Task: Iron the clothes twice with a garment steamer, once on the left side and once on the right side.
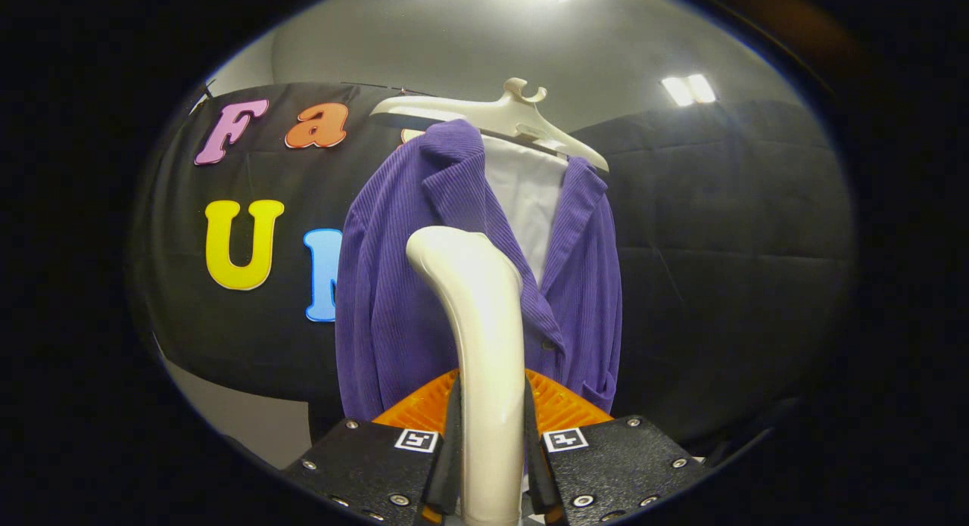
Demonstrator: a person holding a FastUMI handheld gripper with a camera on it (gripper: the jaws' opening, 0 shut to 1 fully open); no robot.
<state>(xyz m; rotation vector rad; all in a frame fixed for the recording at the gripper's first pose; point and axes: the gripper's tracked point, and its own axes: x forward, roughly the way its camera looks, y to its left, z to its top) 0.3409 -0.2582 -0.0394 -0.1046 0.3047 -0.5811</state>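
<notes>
Gripper (490, 465) clamped on the steamer (484, 344) handle, which rises upright at frame centre. Purple jacket (386, 299) hangs on a hanger (500, 117) directly beyond, its length vertical; steamer head faces its left-of-centre panel.

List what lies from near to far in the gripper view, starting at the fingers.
Fingers of the gripper, pressed on either side of the white steamer handle → the steamer's curved top end → purple jacket with the white shirt inside it, on the white hanger → black booth wall.
</notes>
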